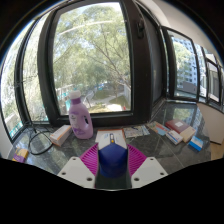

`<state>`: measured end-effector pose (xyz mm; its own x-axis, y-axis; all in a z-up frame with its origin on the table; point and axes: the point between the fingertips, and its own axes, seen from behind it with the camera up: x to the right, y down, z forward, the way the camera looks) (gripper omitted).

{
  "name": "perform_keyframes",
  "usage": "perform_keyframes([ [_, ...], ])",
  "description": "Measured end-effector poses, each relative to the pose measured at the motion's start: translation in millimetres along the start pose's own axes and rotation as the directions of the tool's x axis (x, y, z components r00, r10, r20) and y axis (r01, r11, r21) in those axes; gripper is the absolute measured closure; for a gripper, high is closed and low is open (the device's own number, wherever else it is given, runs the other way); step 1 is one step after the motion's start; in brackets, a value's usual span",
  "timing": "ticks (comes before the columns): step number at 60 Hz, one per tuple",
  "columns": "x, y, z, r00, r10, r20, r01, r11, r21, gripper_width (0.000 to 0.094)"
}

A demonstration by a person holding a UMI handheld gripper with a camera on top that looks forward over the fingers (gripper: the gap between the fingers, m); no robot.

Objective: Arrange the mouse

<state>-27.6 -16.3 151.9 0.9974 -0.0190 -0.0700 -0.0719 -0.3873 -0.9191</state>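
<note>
Gripper (112,160) pinching blue mouse (112,158), raised above desk.
Pink pads press mouse from both sides. Beyond: glass desk (150,140), pink bottle (80,116) left, small boxes (182,131) right, windows (90,55) with trees behind.

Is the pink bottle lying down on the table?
No, the pink bottle stands upright on the table, beyond the gripper and in front of the window.
</note>
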Motion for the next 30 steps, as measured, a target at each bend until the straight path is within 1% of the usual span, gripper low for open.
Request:
perform_keyframes([
  [1,10,24,4,1.000,-0.002,-0.010,0.002,0.999,-0.033,0.0583],
  [5,28,69,23,0.999,-0.012,-0.039,0.006,0.989,-0.145,0.0577],
  [9,39,107,31,0.999,-0.018,-0.043,0.009,0.976,-0.219,0.0573],
  [11,45,125,33,0.999,-0.019,-0.042,0.008,0.972,-0.236,0.0549],
  [15,52,142,35,0.999,-0.032,-0.042,0.020,0.963,-0.268,0.0516],
  [21,52,161,37,1.000,-0.021,-0.019,0.014,0.952,-0.307,0.0431],
  [23,51,159,36,1.000,-0.018,-0.010,0.014,0.952,-0.307,0.0400],
  [25,52,156,34,1.000,-0.024,-0.013,0.019,0.952,-0.307,0.0352],
  [26,52,155,32,1.000,-0.026,-0.013,0.021,0.952,-0.305,0.0309],
  [27,53,153,30,0.999,-0.029,-0.014,0.023,0.953,-0.302,0.0245],
  [29,51,149,26,0.999,-0.035,-0.012,0.030,0.955,-0.296,0.0087],
  [30,52,146,23,0.999,-0.039,-0.014,0.033,0.956,-0.291,0.0069],
])
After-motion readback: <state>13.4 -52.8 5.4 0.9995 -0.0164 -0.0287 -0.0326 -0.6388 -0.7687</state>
